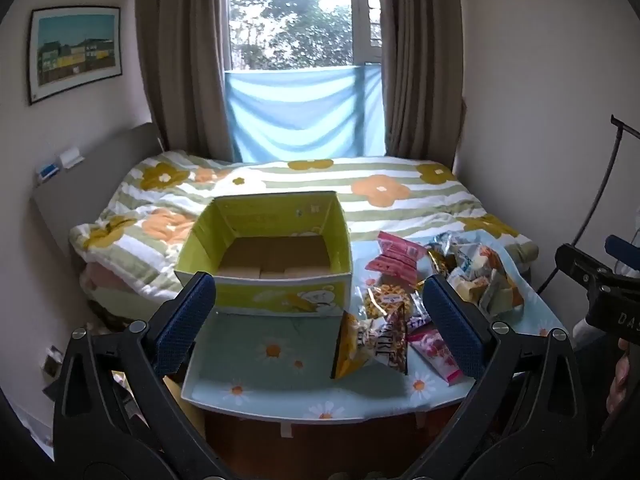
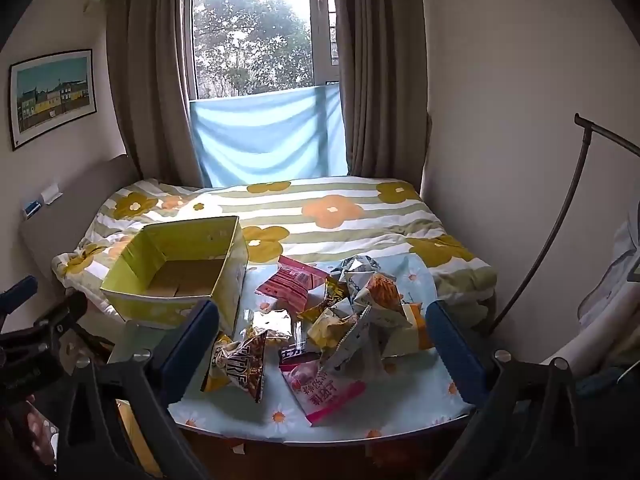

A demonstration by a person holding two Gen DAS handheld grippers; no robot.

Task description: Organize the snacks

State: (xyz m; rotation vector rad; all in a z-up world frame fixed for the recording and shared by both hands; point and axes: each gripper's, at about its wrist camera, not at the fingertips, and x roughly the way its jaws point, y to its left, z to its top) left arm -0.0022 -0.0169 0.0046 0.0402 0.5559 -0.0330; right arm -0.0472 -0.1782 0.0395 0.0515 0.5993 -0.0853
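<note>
The left gripper (image 1: pixel 318 316) hangs over the near edge of the table (image 1: pixel 256 372) with its blue-padded fingers (image 1: pixel 182 324) spread wide and nothing between them; it touches no packet. The right gripper (image 2: pixel 322 344) is likewise fully released, its fingers (image 2: pixel 454 352) standing either side of the snack heap as seen from its own camera, above it and clear of it. In the left wrist view the right gripper (image 1: pixel 600 296) shows at the far right edge, beside a bit of the person's hand (image 1: pixel 620 376).

The table carries a pale blue daisy-print cloth. On its left half, toward the far edge, stands the yellow-green cardboard box (image 1: pixel 264 256), open at the top, bare brown floor showing inside. The snacks (image 2: pixel 344 316) lie in a loose pile on the right half of the table, all outside the box: a yellow and brown packet (image 2: pixel 240 364) nearest the box and toward the near edge, a pink packet (image 2: pixel 324 388) just right of it at the near edge, a red striped packet (image 2: pixel 290 282) toward the far edge, and crumpled silver and orange bags (image 2: pixel 376 292) at the far right corner.

Beyond the table's far edge lies a bed (image 1: pixel 380 192) with a flowered striped cover, then brown curtains (image 1: pixel 176 60) around a window (image 1: pixel 288 16) with a blue cloth (image 1: pixel 300 112) hung across its lower part. A framed picture (image 1: pixel 76 50) hangs on the left wall
</note>
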